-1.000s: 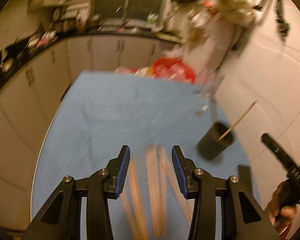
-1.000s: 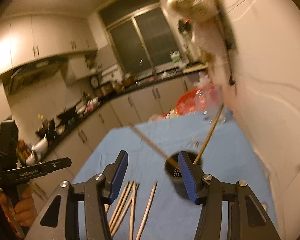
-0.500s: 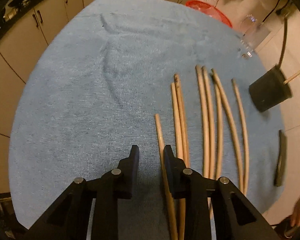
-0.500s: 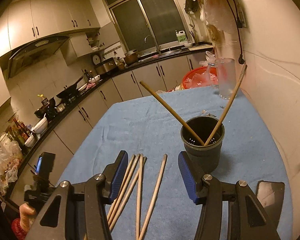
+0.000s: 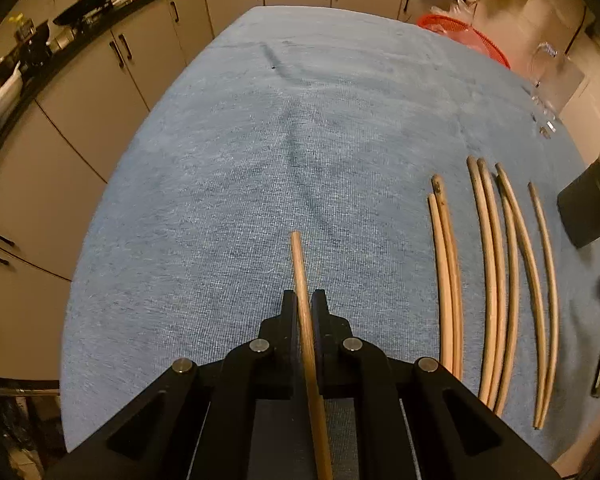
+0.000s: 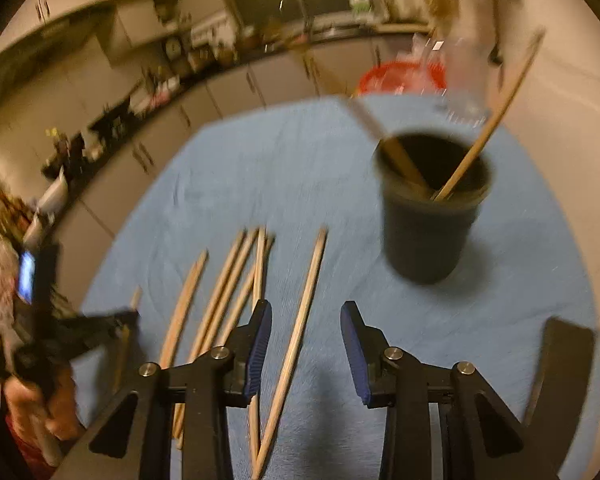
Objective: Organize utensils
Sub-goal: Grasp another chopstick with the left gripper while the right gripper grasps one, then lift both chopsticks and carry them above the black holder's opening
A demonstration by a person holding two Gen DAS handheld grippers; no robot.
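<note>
Worktop: blue cloth-covered worktop, kitchen cabinets behind.
Left claw: clenched on one long wooden chopstick.
Loose wooden chopsticks: lying rightward.
Right claw: jaws just closing, straddling a chopstick, not pressing.
Black round holder: far right, two sticks inside.

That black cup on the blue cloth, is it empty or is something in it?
Not empty. The round black plastic cup stands upright, and two wooden chopsticks lean out over its rim.
</note>
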